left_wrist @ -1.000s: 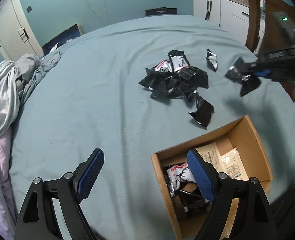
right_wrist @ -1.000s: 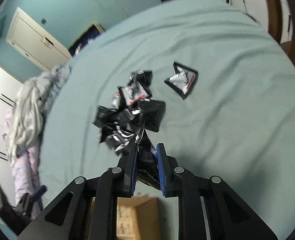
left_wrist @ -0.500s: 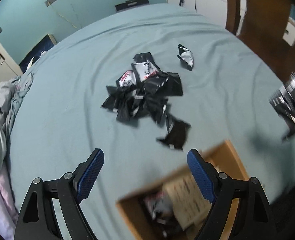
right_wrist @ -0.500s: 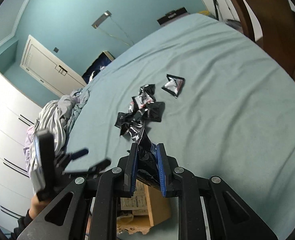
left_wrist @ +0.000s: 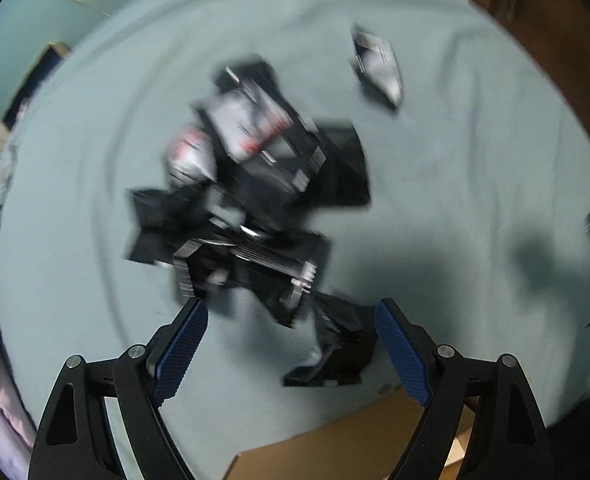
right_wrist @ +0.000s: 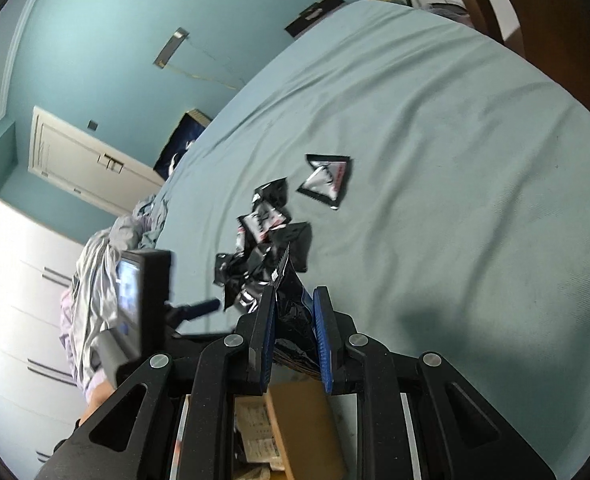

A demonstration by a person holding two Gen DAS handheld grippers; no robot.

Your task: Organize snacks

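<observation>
A heap of black snack packets [left_wrist: 251, 200] lies on the teal bedsheet [left_wrist: 455, 184], blurred in the left wrist view. My left gripper [left_wrist: 289, 330] hangs open just above the heap's near edge, and a lone black packet [left_wrist: 345, 344] lies between its fingers, untouched. One more packet [left_wrist: 379, 68] lies apart at the far right. My right gripper [right_wrist: 293, 320] is shut on a black snack packet [right_wrist: 291, 300], held above the cardboard box [right_wrist: 307, 428]. The same heap [right_wrist: 263, 256] shows beyond it, with the separate packet [right_wrist: 327, 180] farther off.
The cardboard box's edge [left_wrist: 335, 452] sits just below my left gripper. Crumpled grey bedding [right_wrist: 95, 272] is piled at the bed's left side. A dark wooden headboard [left_wrist: 535, 28] bounds the bed on the right. White wardrobe doors [right_wrist: 11, 320] stand at the left.
My left gripper has swung away from the box and down over the packet heap, still open. My right gripper, still clamped on its packet, has shifted over the box.
</observation>
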